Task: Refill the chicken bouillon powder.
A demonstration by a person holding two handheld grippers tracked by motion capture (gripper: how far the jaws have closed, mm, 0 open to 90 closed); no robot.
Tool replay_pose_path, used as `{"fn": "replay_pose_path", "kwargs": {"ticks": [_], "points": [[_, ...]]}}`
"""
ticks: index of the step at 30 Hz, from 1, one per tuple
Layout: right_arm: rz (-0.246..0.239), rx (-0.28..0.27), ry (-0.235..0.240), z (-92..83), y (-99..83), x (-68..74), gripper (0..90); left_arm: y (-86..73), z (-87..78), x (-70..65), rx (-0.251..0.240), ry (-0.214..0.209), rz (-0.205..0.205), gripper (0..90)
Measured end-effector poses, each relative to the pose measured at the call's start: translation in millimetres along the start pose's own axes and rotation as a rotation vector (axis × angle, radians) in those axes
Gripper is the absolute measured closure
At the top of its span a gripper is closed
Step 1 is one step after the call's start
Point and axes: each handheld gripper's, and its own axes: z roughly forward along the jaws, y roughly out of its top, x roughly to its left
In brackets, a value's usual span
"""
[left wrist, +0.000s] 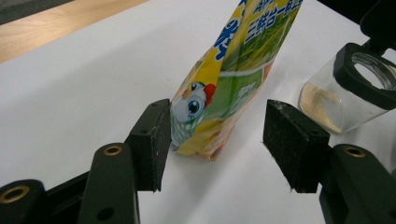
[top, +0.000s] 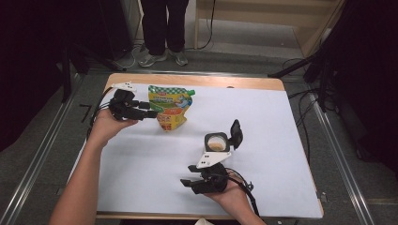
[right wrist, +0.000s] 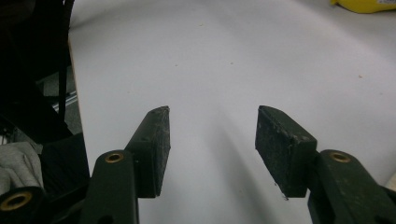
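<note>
A yellow and green printed pouch [top: 170, 107] stands upright at the back left of the white table cover [top: 263, 122]. My left gripper [top: 149, 110] reaches it from the left and is open. In the left gripper view the pouch [left wrist: 233, 70] stands between the two pads, close against the left pad [left wrist: 156, 140] and well apart from the right one. A clear glass jar [top: 216, 142] with its black flip lid [top: 236, 133] swung open holds a little tan powder. Just in front of the jar, my right gripper [top: 187, 175] points left, open [right wrist: 212, 116] over bare cover.
The jar [left wrist: 343, 95] stands to the right of the pouch in the left gripper view. A person's legs [top: 164, 28] stand beyond the table's far edge. Cables trail on the floor at the right. Bare wood [top: 197, 80] runs along the table's back edge.
</note>
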Motion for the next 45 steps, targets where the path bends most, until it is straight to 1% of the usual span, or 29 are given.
{"fn": "replay_pose_path", "kwargs": {"ticks": [2,4,7,8,9,10,11,14,15,16,17,19,20,23,25,26,28,30,33,35,37,40,41,42,44,45], "points": [[0.004,-0.001,-0.007,-1.7,-1.3,0.3,46.3,3.1,6.1,-1.1,0.009,-0.004,0.001,42.4],[0.009,-0.004,-0.015,-3.9,-2.9,0.2,46.3,6.3,11.5,-2.2,0.013,-0.011,-0.007,42.1],[0.013,-0.007,-0.031,-7.1,-5.4,0.0,46.3,9.6,16.7,-3.2,-0.018,-0.018,0.001,43.4],[0.015,-0.009,-0.035,-7.9,-6.2,0.0,46.3,10.7,18.0,-3.2,-0.020,-0.018,0.006,43.9],[0.018,-0.009,-0.039,-8.9,-7.1,-0.2,46.3,12.4,19.2,-2.8,-0.008,-0.014,0.010,44.4],[0.022,-0.010,-0.043,-9.5,-7.8,-0.3,46.3,13.8,20.3,-2.3,-0.007,-0.012,0.013,44.6],[0.024,-0.010,-0.045,-10.2,-8.7,-0.5,46.3,14.9,21.5,-2.3,-0.014,-0.016,0.011,45.3],[0.030,-0.009,-0.056,-11.5,-11.2,-0.9,46.3,18.1,25.7,-3.2,-0.021,-0.035,0.016,50.4],[0.035,-0.008,-0.058,-11.8,-11.9,-0.7,46.3,18.9,27.1,-4.2,-0.021,-0.038,0.023,52.3],[0.035,-0.007,-0.059,-12.3,-12.5,-0.8,46.3,19.6,27.9,-5.3,-0.021,-0.036,0.033,54.3],[0.037,-0.007,-0.063,-12.7,-13.1,-0.6,46.3,20.2,28.5,-6.4,-0.024,-0.028,0.035,55.7],[0.039,-0.009,-0.067,-13.6,-13.9,-0.5,46.4,20.3,29.0,-6.2,-0.030,-0.026,0.031,59.3],[0.038,-0.011,-0.069,-13.8,-14.1,-0.6,46.4,19.8,29.0,-6.1,-0.034,-0.020,0.037,60.6],[0.036,-0.016,-0.072,-13.4,-13.8,-1.3,46.6,16.7,27.4,-6.7,-0.061,-0.020,0.070,70.0],[0.042,-0.033,-0.069,-11.2,-11.8,-2.2,46.6,15.6,26.2,-8.4,-0.079,-0.018,0.077,76.0],[0.045,-0.039,-0.067,-10.0,-10.6,-1.9,46.6,15.4,25.9,-9.2,-0.080,-0.017,0.080,78.3],[0.034,-0.039,-0.062,-7.5,-7.7,-0.9,46.6,15.1,26.2,-10.1,-0.080,-0.025,0.073,82.8],[0.030,-0.041,-0.057,-6.1,-4.5,0.0,46.0,15.5,26.2,-9.8,-0.079,-0.030,0.043,85.2],[0.036,-0.048,-0.051,-6.8,-0.6,-1.2,45.1,16.9,24.3,-12.1,-0.094,-0.034,0.048,89.0],[0.039,-0.049,-0.048,-7.4,0.1,-1.9,44.9,18.9,24.3,-14.5,-0.089,-0.032,0.038,90.0],[0.031,-0.049,-0.048,-7.1,0.1,-1.6,44.9,20.5,24.5,-15.6,-0.082,-0.030,0.034,90.0],[0.029,-0.054,-0.043,-4.8,2.1,-0.5,45.0,21.7,23.3,-14.2,-0.076,-0.033,-0.009,90.0],[0.033,-0.053,-0.040,-3.1,4.0,-0.5,45.6,22.2,22.4,-13.0,-0.073,-0.037,-0.032,90.0],[0.038,-0.049,-0.038,-1.0,6.4,-0.5,45.8,22.2,21.1,-12.9,-0.074,-0.033,-0.044,90.0],[0.064,-0.035,-0.034,2.6,12.0,1.0,46.0,22.4,17.9,-12.7,-0.069,-0.035,-0.047,90.0],[0.072,-0.038,-0.027,4.3,14.8,2.1,45.9,22.6,16.0,-13.1,-0.063,-0.031,-0.047,90.0]]}}
